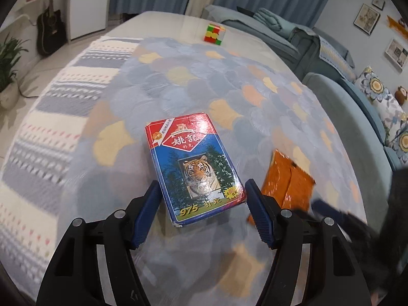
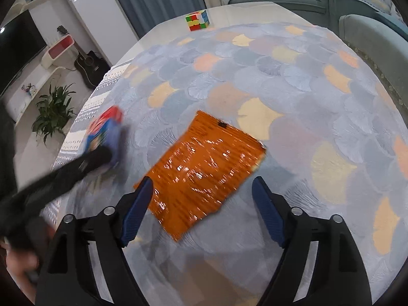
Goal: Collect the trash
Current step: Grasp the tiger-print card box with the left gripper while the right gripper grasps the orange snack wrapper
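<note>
A blue and red playing-card box point(image 1: 191, 163) with a tiger picture lies flat on the patterned tablecloth point(image 1: 204, 76). My left gripper point(image 1: 201, 185) has its blue pads against the box's two long sides at its near end. Just right of the box lies a crinkled orange foil wrapper point(image 1: 288, 181). In the right wrist view the wrapper point(image 2: 201, 168) lies flat, its near part between the spread fingers of my right gripper point(image 2: 202, 182), whose pads stand clear of it. The left gripper appears there as a blurred black shape point(image 2: 76, 165) at the card box point(image 2: 104, 127).
A colour cube point(image 1: 214, 33) point(image 2: 197, 20) stands at the far end of the table. Blue-grey sofas point(image 1: 357, 102) run along the right side. On the floor to the left are a potted plant point(image 2: 53, 109) and a black guitar point(image 2: 89, 63).
</note>
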`<action>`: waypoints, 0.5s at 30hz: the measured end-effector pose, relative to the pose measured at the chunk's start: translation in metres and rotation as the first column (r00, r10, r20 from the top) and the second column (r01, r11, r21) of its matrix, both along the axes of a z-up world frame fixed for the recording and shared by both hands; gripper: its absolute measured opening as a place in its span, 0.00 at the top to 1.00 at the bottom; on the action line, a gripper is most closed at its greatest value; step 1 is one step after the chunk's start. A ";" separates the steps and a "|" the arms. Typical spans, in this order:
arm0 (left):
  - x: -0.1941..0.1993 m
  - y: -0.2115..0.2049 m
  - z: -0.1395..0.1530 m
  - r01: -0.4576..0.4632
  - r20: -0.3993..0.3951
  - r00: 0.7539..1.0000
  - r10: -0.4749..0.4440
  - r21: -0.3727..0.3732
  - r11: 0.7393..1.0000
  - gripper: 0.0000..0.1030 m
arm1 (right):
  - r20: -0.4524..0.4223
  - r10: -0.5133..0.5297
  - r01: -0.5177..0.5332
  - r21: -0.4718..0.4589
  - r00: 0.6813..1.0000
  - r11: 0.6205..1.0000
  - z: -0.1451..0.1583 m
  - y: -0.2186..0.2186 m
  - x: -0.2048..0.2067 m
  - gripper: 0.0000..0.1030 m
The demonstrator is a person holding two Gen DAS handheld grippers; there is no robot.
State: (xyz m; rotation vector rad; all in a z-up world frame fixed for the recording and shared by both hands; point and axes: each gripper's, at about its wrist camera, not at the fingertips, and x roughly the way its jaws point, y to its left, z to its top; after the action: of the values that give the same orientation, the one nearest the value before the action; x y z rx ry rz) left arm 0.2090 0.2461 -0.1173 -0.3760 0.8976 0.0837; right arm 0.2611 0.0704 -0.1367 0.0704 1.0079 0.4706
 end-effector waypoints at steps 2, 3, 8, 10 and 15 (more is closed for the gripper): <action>-0.016 0.001 0.003 -0.014 0.014 1.000 0.014 0.012 1.000 0.37 | 0.009 -0.016 0.016 -0.015 1.000 1.000 -0.001 0.009 0.002 0.20; -0.021 0.001 0.003 -0.019 0.018 1.000 0.019 0.011 1.000 0.37 | 0.013 -0.021 0.021 -0.023 1.000 1.000 -0.001 0.011 0.003 0.19; -0.046 0.007 -0.002 -0.059 0.029 0.998 0.060 -0.019 0.998 0.37 | 0.056 -0.042 0.049 -0.127 0.998 0.991 -0.003 0.031 0.008 0.18; -0.050 0.006 -0.005 -0.056 0.029 0.998 0.056 -0.025 0.998 0.37 | 0.074 -0.036 0.050 -0.196 0.997 0.979 -0.006 0.042 0.009 0.18; -0.060 0.003 -0.010 -0.047 0.028 0.998 0.048 -0.044 0.998 0.37 | 0.113 -0.006 0.036 -0.265 0.994 0.964 -0.006 0.052 0.003 0.40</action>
State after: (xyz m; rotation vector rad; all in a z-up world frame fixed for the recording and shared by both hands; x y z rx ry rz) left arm 0.1495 0.2489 -0.1270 -0.4377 0.8626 0.1025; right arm 0.2644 0.1221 -0.1424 -0.1847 0.9514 0.3126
